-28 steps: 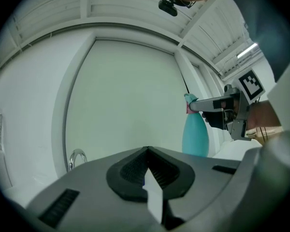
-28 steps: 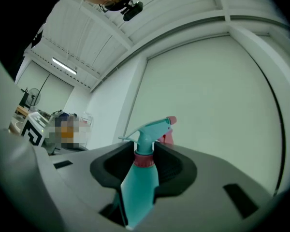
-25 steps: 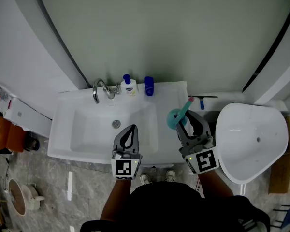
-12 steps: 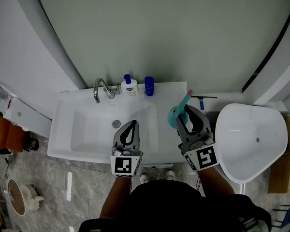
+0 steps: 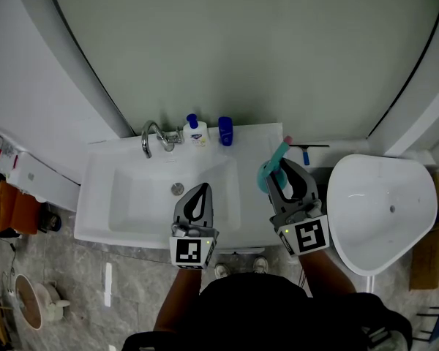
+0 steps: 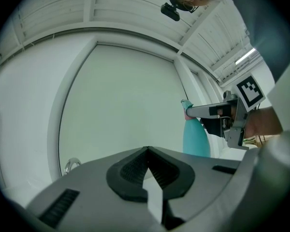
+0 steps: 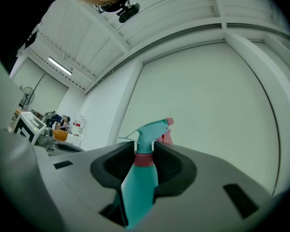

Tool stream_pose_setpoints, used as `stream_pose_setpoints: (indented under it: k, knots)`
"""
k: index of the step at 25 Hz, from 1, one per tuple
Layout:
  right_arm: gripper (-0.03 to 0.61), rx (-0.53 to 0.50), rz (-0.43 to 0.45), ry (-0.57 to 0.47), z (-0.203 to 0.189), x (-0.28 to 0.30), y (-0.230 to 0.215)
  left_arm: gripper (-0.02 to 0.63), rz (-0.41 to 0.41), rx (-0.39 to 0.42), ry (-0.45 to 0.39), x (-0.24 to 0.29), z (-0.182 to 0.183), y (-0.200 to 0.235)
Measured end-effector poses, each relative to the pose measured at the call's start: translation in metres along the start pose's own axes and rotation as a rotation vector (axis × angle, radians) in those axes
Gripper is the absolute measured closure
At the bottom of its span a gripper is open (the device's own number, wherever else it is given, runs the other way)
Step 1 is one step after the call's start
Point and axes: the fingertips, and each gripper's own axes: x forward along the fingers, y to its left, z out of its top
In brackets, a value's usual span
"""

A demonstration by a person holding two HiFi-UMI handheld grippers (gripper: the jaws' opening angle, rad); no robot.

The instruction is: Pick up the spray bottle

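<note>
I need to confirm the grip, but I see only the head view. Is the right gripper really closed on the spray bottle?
Observer: Yes. In the right gripper view, the right gripper clamps the teal spray bottle at its pink collar.
Operator: And the other one?
Observer: Its own view shows the left gripper shut, with nothing between the jaws.
Operator: Is the bottle tilted?
Observer: In the left gripper view it stands upright.

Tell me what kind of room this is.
A bathroom or washroom, most likely: a white washbasin with a chrome tap, a small pump bottle at its back edge, and a white ceramic bowl beside it that looks like a toilet or a second basin.
</note>
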Motion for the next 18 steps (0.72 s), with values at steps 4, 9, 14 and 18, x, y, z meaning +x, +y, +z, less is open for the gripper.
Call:
stream_pose_setpoints:
  k: [4, 9, 14, 18]
  knots:
    - [0.453, 0.004, -0.007, 0.009, -0.004, 0.000, -0.002, 0.617, 0.003, 0.000, -0.002, 0.000, 0.000, 0.000]
    - [0.453, 0.007, -0.012, 0.038, -0.013, -0.002, -0.002, 0.617, 0.001, 0.005, -0.001, -0.001, 0.002, -0.002]
    - [0.453, 0.026, -0.018, 0.031, -0.015, -0.003, -0.005, 0.617, -0.002, -0.011, -0.010, -0.001, 0.001, -0.006]
    - [0.453, 0.033, -0.017, 0.024, -0.017, -0.003, -0.005, 0.617, 0.000, 0.005, 0.004, -0.002, 0.002, -0.005]
